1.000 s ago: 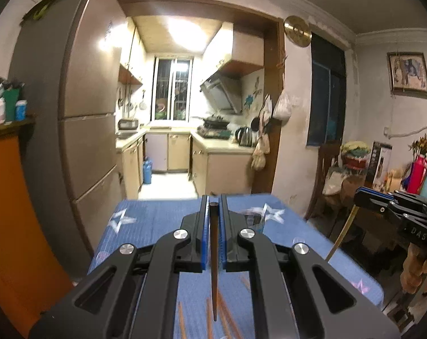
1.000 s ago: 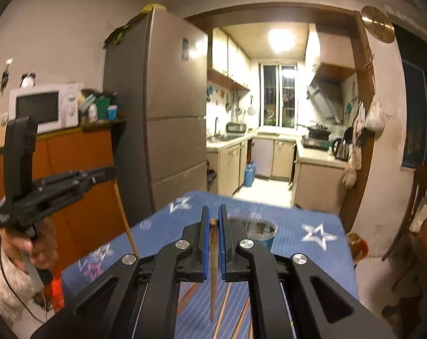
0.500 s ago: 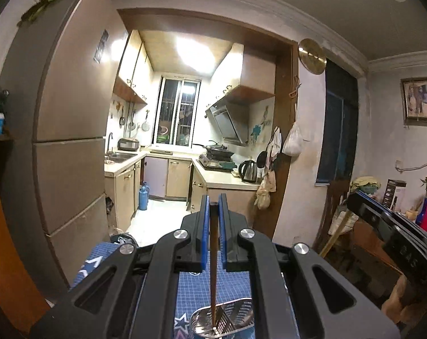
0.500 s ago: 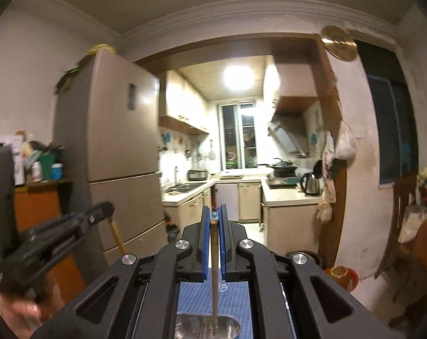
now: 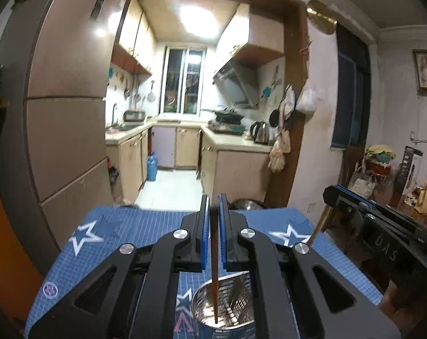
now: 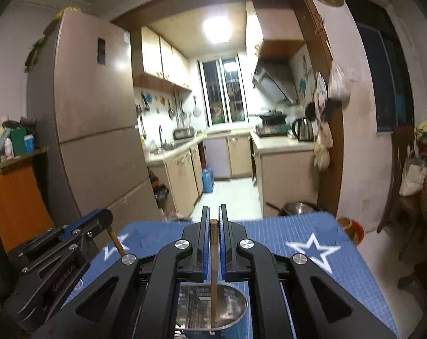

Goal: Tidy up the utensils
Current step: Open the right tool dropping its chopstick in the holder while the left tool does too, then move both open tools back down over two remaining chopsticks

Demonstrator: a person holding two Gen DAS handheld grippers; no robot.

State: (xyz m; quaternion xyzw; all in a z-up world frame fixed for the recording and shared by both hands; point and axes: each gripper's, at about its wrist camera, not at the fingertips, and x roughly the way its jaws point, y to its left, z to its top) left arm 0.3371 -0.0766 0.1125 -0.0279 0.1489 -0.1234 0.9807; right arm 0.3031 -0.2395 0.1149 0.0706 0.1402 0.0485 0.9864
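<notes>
My left gripper (image 5: 212,206) is shut on a brown chopstick (image 5: 214,276) that hangs down, its lower tip inside a steel utensil holder (image 5: 227,310) on the blue star-patterned mat (image 5: 128,234). My right gripper (image 6: 213,217) is shut on another chopstick (image 6: 213,282), whose lower end reaches into the same steel holder (image 6: 210,308). The right gripper also shows at the right in the left wrist view (image 5: 363,220). The left gripper shows at the lower left in the right wrist view (image 6: 72,240).
The table with the blue mat (image 6: 312,240) ends ahead toward a kitchen doorway. A tall fridge (image 5: 58,99) stands at the left. An orange cabinet (image 6: 18,197) is at the far left. A chair and cluttered side table (image 5: 383,169) stand at the right.
Both grippers tilted back down after pointing up toward the kitchen, and lowered. The chopstick tips now reach deeper into the steel holder, and more of the blue mat shows.
</notes>
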